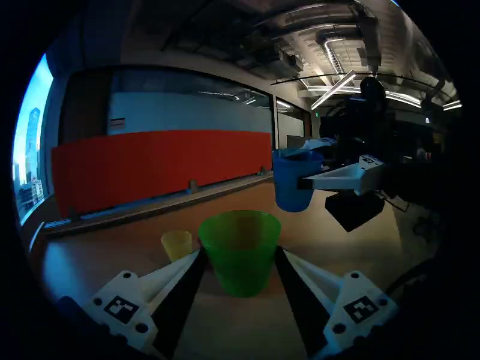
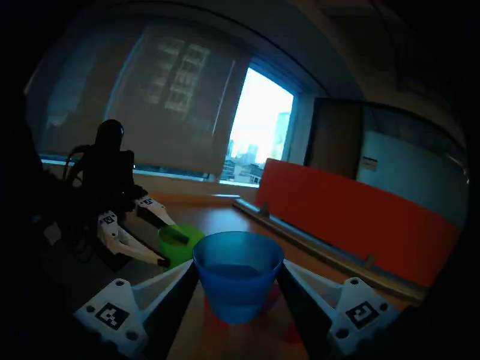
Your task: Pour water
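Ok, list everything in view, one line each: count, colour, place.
green cup: one, green, between the left gripper's fingers
blue cup: one, blue, held above the table by the right gripper, liquid inside
yellow cup: one, yellow, standing on the table beside the green cup
table: one, brown, under the cups
panel: one, red-orange, along the table's far edge
window: one, bright, past the panel's end
left gripper: one, white fingers, shut on the green cup
right gripper: one, white fingers, shut on the blue cup
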### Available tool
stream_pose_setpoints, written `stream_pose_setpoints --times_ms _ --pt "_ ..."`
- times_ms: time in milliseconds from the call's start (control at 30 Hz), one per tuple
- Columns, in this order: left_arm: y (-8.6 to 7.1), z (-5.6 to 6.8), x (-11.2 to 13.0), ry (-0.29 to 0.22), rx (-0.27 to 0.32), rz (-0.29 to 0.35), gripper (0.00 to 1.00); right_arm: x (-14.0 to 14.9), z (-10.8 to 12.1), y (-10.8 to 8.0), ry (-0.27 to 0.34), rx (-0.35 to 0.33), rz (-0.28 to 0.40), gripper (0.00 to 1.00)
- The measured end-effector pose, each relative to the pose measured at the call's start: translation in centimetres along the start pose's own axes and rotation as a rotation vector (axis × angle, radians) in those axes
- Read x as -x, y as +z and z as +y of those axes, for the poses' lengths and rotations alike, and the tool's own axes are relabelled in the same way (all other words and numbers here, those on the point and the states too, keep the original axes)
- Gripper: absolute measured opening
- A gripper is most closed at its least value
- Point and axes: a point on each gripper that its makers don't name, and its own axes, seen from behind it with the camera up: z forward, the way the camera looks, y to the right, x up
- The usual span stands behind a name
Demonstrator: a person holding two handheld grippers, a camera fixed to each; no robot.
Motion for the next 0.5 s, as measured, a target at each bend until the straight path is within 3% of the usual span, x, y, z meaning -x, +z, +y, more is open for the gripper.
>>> stream_pose_setpoints --times_ms 500 --pt "0.2 0.6 0.7 -0.005 0.024 0.004 0.81 -1.0 0.1 1.3 -0.089 -0.036 -0.02 0.89"
